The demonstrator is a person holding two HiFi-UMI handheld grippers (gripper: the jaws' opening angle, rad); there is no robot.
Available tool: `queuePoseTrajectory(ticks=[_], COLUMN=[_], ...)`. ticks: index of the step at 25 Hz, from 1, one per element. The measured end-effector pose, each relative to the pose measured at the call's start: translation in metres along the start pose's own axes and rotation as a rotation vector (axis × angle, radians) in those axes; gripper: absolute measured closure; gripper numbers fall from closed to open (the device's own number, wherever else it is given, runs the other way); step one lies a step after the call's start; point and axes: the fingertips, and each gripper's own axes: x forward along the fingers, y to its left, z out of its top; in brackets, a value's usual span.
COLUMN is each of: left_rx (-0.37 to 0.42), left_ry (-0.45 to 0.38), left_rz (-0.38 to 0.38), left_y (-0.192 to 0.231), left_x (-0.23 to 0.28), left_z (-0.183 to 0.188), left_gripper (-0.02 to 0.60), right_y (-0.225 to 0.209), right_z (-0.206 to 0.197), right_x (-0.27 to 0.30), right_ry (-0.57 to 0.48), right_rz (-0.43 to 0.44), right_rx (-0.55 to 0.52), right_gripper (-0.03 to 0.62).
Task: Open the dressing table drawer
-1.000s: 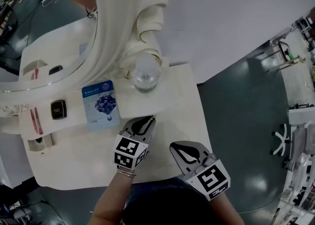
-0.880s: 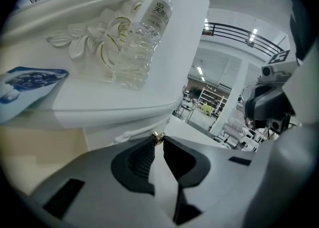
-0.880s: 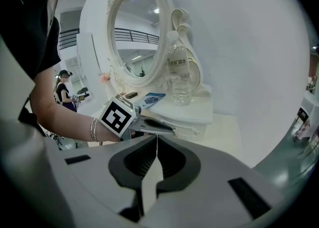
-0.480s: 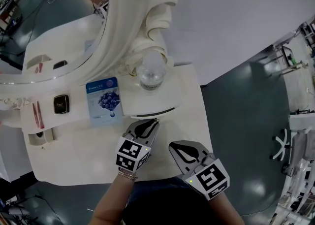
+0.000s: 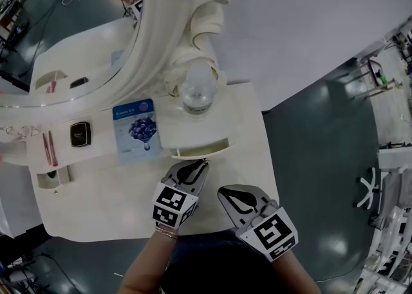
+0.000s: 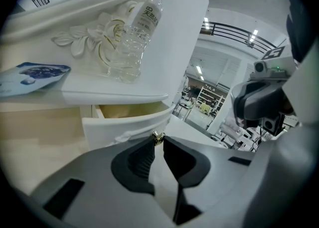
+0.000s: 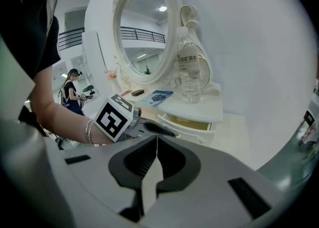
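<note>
Left gripper view: left gripper (image 6: 157,140) has its jaws clamped on the small gold knob (image 6: 157,135) of the drawer (image 6: 127,122), and the knob sits right at the fingertips. The drawer is part-way out under the shelf (image 6: 99,95), with pale wood showing inside, so I'd call the opening underway but not finished. To do it well, pull straight along the drawer's travel, toward 6 o'clock in head view, level and without twisting. A tip grip on a knob that tiny will likely slip if the gripper lifts or rolls. Go slow, since the bottle (image 6: 133,37) stands on the shelf directly above. Right gripper (image 7: 156,137) has its jaws closed on nothing and sits at 4 o'clock of the left one in head view, apart from the drawer; best to leave it out of the pull path. Head view gives the layout: the drawer as a thin strip at 12 o'clock of the left gripper and the mask pack (image 5: 133,128) at 10 o'clock of it, but the knob contact is too small to read there. Only the left gripper view shows that contact. Right gripper view adds the drawer's side profile, the mirror (image 7: 142,32) and its own jaws meeting.
</note>
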Motion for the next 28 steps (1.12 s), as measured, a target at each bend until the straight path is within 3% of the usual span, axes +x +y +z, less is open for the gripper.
queuePoseTrajectory(ticks=[28], left_rx=[-0.029], left_ry=[0.009], left_rz=[-0.04], left_y=[-0.014], left_x=[-0.015], left_z=[-0.012], left_gripper=[0.508], right_y=[0.014], right_z=[0.002], right_x=[-0.002], right_ry=[-0.017], right_rz=[-0.009], right_rx=[-0.02], right_gripper=[0.574])
